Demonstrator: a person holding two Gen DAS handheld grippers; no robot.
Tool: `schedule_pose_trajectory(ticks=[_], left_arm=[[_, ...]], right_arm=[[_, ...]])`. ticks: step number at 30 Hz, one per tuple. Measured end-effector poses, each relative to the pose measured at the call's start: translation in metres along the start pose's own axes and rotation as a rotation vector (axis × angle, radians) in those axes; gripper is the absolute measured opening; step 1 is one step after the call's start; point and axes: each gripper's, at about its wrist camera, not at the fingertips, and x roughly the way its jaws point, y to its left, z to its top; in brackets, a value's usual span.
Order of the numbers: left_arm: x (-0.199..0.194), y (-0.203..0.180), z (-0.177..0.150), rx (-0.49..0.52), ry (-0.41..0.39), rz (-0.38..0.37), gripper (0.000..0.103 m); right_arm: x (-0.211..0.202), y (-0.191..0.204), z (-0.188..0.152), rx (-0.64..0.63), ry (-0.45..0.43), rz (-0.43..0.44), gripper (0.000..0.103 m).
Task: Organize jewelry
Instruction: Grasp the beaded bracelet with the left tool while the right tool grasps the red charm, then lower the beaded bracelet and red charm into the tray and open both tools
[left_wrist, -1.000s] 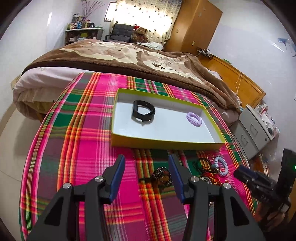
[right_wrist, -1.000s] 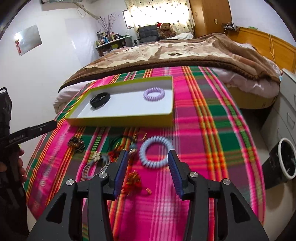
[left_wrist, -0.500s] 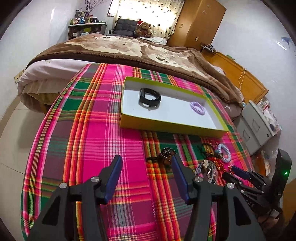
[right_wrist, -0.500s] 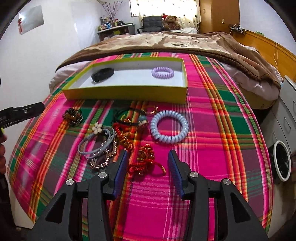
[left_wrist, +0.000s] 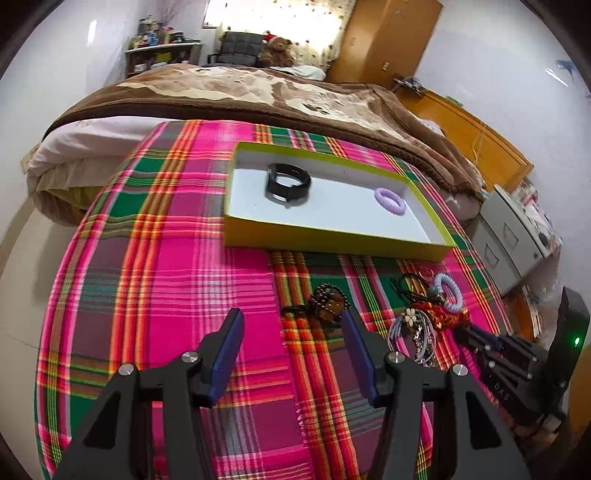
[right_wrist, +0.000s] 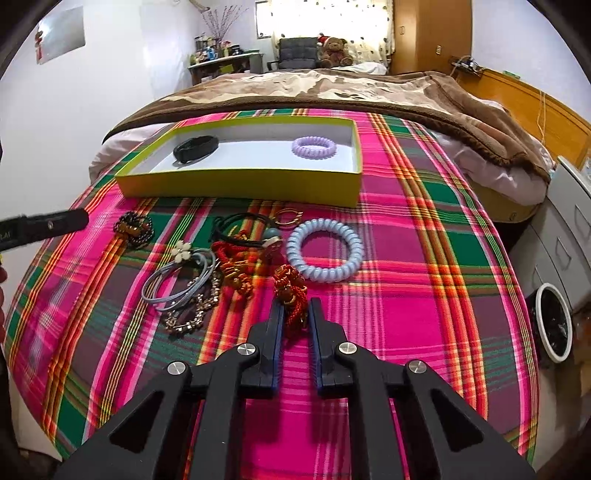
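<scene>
Our right gripper (right_wrist: 295, 314) is closing its jaws on the red knotted ornament (right_wrist: 290, 291), which a second ago lay loose between wide jaws, so it seems ready to carry. Our left gripper (left_wrist: 291, 332) holds nothing, its jaws wide and a little wider than before, above the plaid table (left_wrist: 166, 277). The far yellow box (right_wrist: 240, 184) still contains the black band (right_wrist: 195, 147) and purple coil (right_wrist: 314, 147); the beaded bracelet (left_wrist: 328, 301) waits near the left jaws.
</scene>
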Motion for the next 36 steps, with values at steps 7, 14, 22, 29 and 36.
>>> schedule_pose_trajectory(ticks=[7,14,22,29,36], left_arm=[[0.019,-0.011,0.004,0.030,0.035,0.005,0.057],[0.036,-0.030,0.009,0.101,0.044,0.053,0.057],[0.050,-0.034,0.009,0.118,0.066,0.126,0.057],[0.048,-0.039,0.009,0.128,0.058,0.134,0.039],[0.046,-0.037,0.010,0.115,0.045,0.133,0.026]], right_arm=[[-0.011,-0.014,0.005,0.048,-0.042,0.003,0.013],[-0.024,-0.020,0.011,0.059,-0.081,0.011,0.013],[-0.027,-0.022,0.017,0.059,-0.099,0.026,0.013],[-0.025,-0.021,0.022,0.061,-0.104,0.042,0.013],[-0.025,-0.022,0.027,0.061,-0.113,0.044,0.013]])
